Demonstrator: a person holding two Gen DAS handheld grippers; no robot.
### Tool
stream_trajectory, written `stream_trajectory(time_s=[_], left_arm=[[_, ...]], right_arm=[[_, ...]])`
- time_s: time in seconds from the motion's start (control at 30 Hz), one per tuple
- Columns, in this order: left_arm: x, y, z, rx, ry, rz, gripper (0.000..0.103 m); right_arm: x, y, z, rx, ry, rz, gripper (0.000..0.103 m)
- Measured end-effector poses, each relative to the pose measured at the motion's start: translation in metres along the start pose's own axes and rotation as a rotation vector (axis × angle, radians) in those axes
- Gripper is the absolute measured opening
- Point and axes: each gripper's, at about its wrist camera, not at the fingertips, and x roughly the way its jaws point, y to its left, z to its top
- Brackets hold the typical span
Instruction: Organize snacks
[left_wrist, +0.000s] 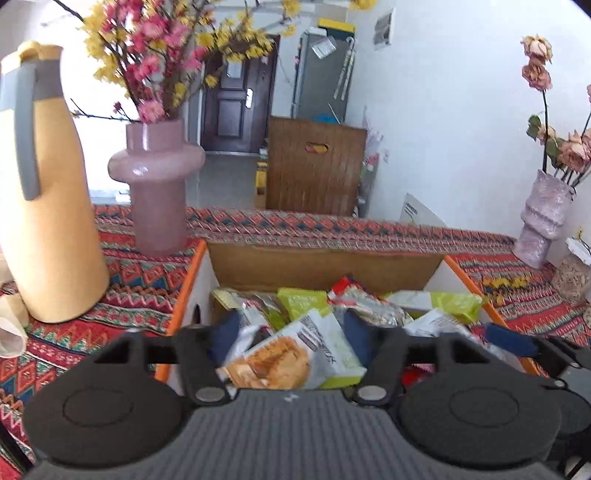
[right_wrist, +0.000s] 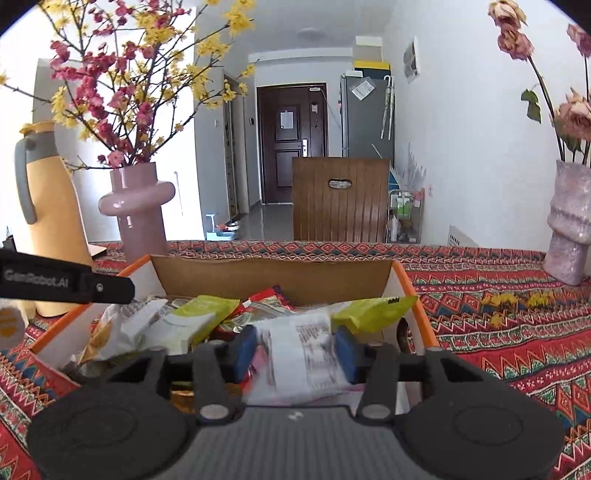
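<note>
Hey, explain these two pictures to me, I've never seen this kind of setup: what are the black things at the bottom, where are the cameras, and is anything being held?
There is no robot arm here: a person holds a two-finger grasping tool in each hand, with a wide-angle camera looking forward along its fingers. One picture is from the left tool, the other from the right tool; the black shapes at the bottom are the tools themselves. Both hang over an orange-rimmed cardboard box of snack packets on a red patterned tablecloth. A yellow jug with a grey handle and a pink glass vase of flowers stand beside the box. A white cracker packet lies between the left tool's fingers, a white printed packet between the right's. Both tools look open, so nothing seems gripped.
</note>
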Motion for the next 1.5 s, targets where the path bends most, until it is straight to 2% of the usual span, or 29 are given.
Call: stream_trajectory(time_s=[0.03,0.07,0.1,0.13,0.2,0.5,0.77,0.97,1.5], left_arm=[[-0.004,0.000,0.001,-0.004,-0.010,0.003,0.077],[-0.010,0.001,0.003,-0.009,-0.019,0.008,0.086],[-0.016,0.002,0.004,-0.017,-0.033,0.018,0.098],[-0.024,0.003,0.004,-0.023,-0.056,0.027,0.102],[-0.040,0.006,0.004,-0.019,-0.081,0.032,0.103],[-0.099,0.017,-0.012,-0.001,-0.115,0.038,0.103],[-0.138,0.022,-0.041,0.024,-0.134,0.057,0.103],[-0.159,0.020,-0.062,0.055,-0.129,0.058,0.103],[-0.195,0.020,-0.107,0.044,-0.092,0.050,0.103]], right_arm=[[-0.001,-0.001,0.000,0.009,-0.008,-0.003,0.072],[-0.004,-0.003,0.001,0.018,-0.021,-0.006,0.089],[-0.009,-0.005,0.001,0.025,-0.042,-0.009,0.098],[-0.014,-0.006,0.002,0.029,-0.054,-0.009,0.100],[-0.022,-0.007,0.005,0.034,-0.058,-0.004,0.103],[-0.079,0.005,0.010,-0.013,-0.070,0.052,0.103],[-0.118,0.003,-0.011,0.013,-0.039,0.073,0.103],[-0.146,0.000,-0.034,0.040,-0.019,0.073,0.103],[-0.197,-0.002,-0.080,0.086,0.016,0.069,0.103]])
